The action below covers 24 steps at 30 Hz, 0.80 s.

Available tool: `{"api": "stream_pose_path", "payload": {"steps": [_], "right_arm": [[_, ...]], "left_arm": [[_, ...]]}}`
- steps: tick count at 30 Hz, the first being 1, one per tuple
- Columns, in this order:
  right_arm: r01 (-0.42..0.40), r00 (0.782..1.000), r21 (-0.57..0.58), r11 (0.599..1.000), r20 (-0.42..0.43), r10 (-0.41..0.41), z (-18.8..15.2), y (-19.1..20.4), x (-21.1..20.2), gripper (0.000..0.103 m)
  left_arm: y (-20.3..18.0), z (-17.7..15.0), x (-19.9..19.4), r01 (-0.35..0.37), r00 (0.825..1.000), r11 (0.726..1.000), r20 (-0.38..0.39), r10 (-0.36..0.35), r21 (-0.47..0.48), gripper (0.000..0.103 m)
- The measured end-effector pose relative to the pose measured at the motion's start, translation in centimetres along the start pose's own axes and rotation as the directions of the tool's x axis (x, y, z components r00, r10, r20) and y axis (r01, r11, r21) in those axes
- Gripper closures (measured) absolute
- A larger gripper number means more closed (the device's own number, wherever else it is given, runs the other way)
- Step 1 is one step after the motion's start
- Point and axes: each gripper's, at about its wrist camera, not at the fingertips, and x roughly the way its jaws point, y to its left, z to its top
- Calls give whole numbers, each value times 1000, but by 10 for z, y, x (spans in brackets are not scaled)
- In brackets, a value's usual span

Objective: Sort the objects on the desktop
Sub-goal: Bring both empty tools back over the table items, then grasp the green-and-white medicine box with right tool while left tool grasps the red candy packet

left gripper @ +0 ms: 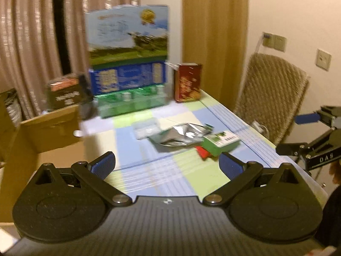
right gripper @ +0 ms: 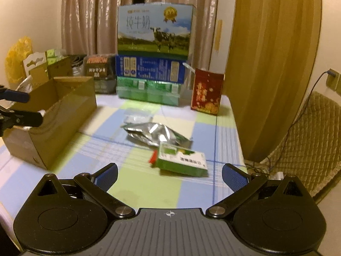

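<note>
Right wrist view shows the right hand-held gripper (right gripper: 169, 176) spread wide and empty above the bench (right gripper: 138, 183), a green box (right gripper: 183, 162) and foil pouch (right gripper: 153, 135) mid-bench, a cardboard box (right gripper: 57, 115) at its left edge. The left hand-held gripper (left gripper: 167, 165) is likewise spread, empty.

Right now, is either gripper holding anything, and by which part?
Nothing is held. The left gripper and right gripper are both open above the table, short of the green box.
</note>
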Motion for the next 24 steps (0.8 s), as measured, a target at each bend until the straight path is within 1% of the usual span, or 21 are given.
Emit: {"api": "stream_pose_path", "payload": {"steps": [3, 5, 8, 9, 13, 16, 18, 20, 22, 24], "right_arm": [[-45, 998, -40, 998, -38, 43, -3, -13, 5, 2], [-70, 996, -92, 993, -63, 64, -5, -17, 10, 2], [-120, 987, -191, 974, -126, 96, -5, -21, 24, 2], [-131, 984, -231, 964, -146, 98, -4, -22, 29, 2], [-198, 973, -397, 896, -193, 129, -1, -26, 52, 2], [-258, 960, -483, 837, -227, 165, 5, -31, 71, 2], [-281, 955, -533, 798, -241, 175, 10, -34, 84, 2], [-297, 949, -575, 762, -266, 170, 16, -38, 101, 2], [-300, 946, -612, 732, -288, 147, 21, -40, 118, 2], [-322, 935, -635, 703, -331, 129, 24, -42, 135, 2]], "left_arm": [[-17, -2, 19, 19, 999, 997, -42, -16, 73, 1], [-26, -4, 31, 46, 997, 992, -69, -38, 117, 1], [-40, -7, 50, 85, 991, 975, -122, -61, 205, 1], [-45, -7, 57, 105, 987, 964, -143, -71, 243, 1], [-57, -8, 83, 162, 974, 921, -206, -93, 354, 1], [-60, -6, 101, 193, 966, 898, -238, -103, 396, 1], [-61, -4, 112, 219, 959, 880, -261, -114, 422, 1], [-62, -3, 122, 235, 954, 862, -276, -116, 450, 1], [-64, -1, 132, 259, 946, 842, -298, -124, 473, 1], [-66, -1, 142, 269, 942, 822, -314, -116, 502, 1]]}}
